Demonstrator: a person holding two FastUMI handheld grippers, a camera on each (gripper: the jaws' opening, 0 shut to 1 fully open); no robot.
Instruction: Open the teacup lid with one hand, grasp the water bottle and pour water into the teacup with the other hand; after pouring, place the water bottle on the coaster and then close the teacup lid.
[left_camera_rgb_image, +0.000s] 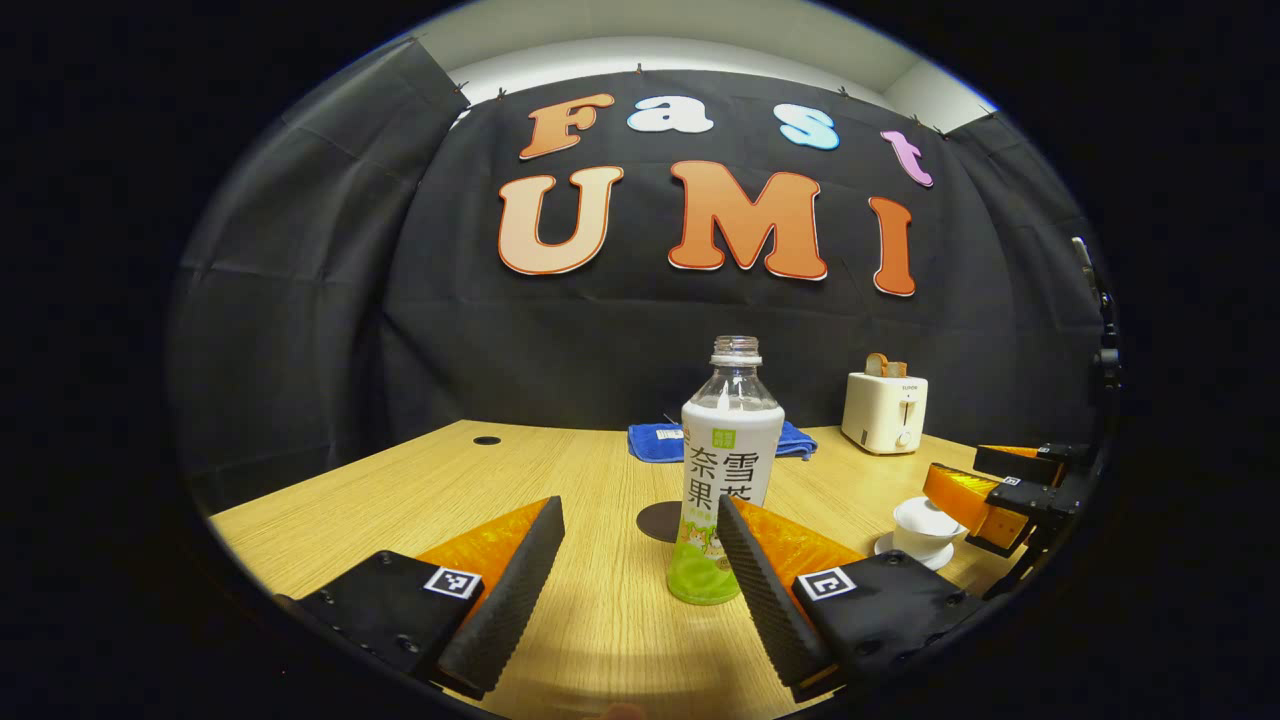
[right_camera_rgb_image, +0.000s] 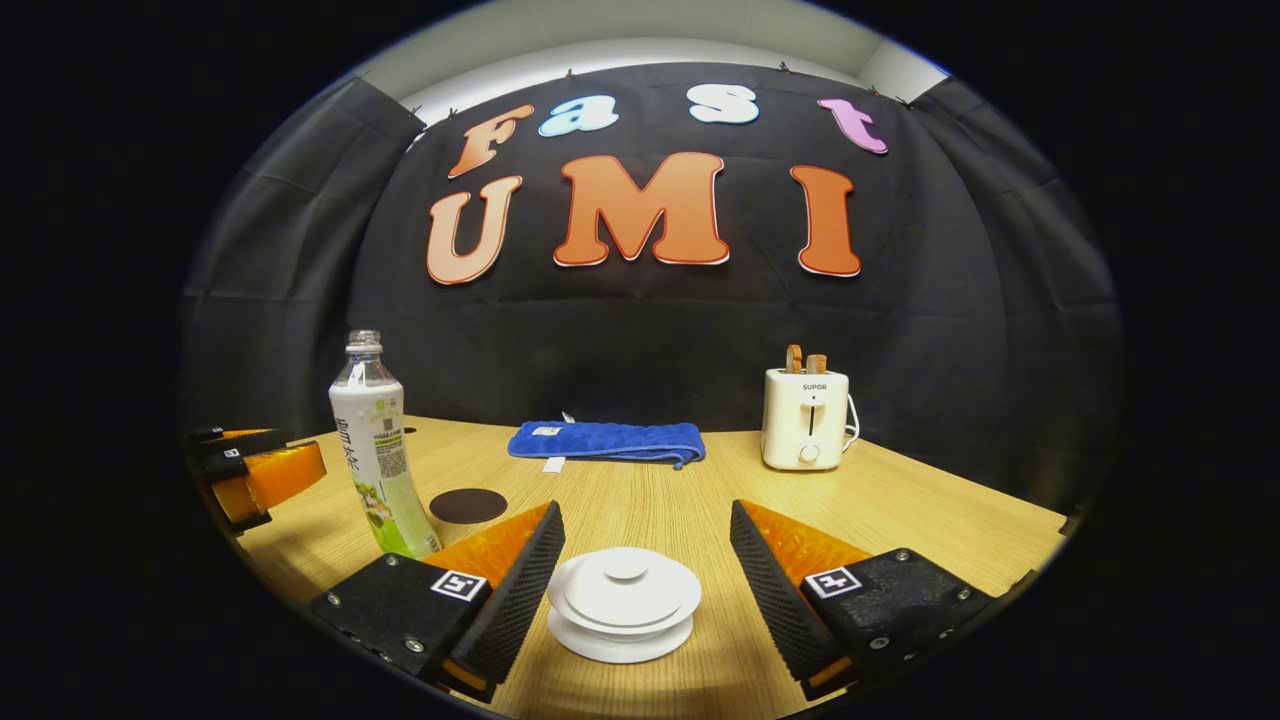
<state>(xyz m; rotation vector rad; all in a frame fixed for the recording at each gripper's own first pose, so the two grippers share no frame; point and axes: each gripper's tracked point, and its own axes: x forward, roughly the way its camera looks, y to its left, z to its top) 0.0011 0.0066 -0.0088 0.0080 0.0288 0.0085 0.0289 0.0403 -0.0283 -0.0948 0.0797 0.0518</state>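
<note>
An uncapped clear water bottle (left_camera_rgb_image: 722, 470) with a white and green label stands upright on the wooden table, just ahead of my open left gripper (left_camera_rgb_image: 640, 520), nearer its right finger. Behind the bottle lies a dark round coaster (left_camera_rgb_image: 658, 521). The white lidded teacup (right_camera_rgb_image: 623, 600) on its saucer sits between the fingers of my open right gripper (right_camera_rgb_image: 645, 525), untouched, with the lid on. The bottle (right_camera_rgb_image: 378, 450) and coaster (right_camera_rgb_image: 467, 505) stand to the left in the right gripper view, beside the left gripper (right_camera_rgb_image: 255, 470). The teacup (left_camera_rgb_image: 922, 530) and right gripper (left_camera_rgb_image: 1000, 485) appear at the right in the left gripper view.
A folded blue towel (right_camera_rgb_image: 605, 440) lies at the back of the table (right_camera_rgb_image: 920, 510) near the cloth wall. A cream toaster (right_camera_rgb_image: 806, 420) with bread slices in its slots stands at the back right. A small round hole (left_camera_rgb_image: 487, 440) marks the table's far left.
</note>
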